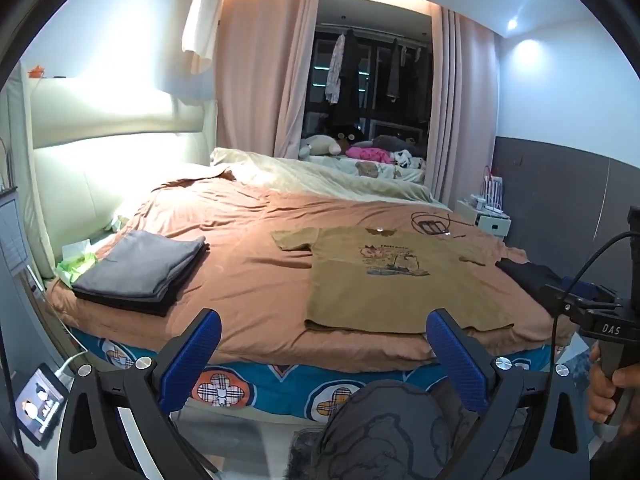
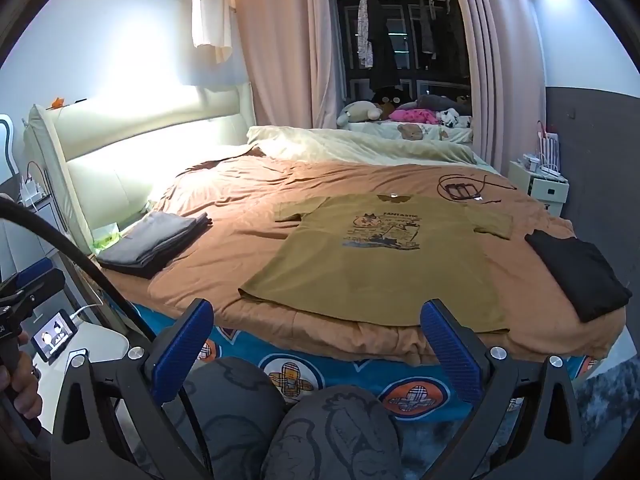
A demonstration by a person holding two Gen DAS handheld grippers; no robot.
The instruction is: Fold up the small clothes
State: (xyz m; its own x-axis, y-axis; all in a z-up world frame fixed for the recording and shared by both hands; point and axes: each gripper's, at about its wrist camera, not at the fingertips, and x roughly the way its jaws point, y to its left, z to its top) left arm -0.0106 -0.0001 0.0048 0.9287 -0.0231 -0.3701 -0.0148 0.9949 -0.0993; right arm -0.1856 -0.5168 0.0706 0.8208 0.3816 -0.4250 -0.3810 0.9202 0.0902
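An olive-brown T-shirt [image 1: 396, 280] [image 2: 384, 264] with a printed picture lies spread flat, front up, on the brown bedcover near the bed's front edge. My left gripper [image 1: 324, 344] hangs open in front of the bed edge, short of the shirt's hem, with nothing between its blue fingers [image 1: 200, 356]. My right gripper [image 2: 316, 336] is also open and empty, just before the hem. A stack of folded grey and dark clothes [image 1: 142, 270] [image 2: 154, 242] rests at the bed's left. A folded black garment [image 2: 576, 274] [image 1: 524, 272] lies to the shirt's right.
The bed [image 1: 248, 236] [image 2: 224, 248] has a pale duvet and soft toys at the far end. A black cable and small device [image 2: 460, 190] lie beyond the shirt. A phone [image 2: 54, 338] sits on a stand at the left. The person's knees [image 2: 280, 420] are below the grippers.
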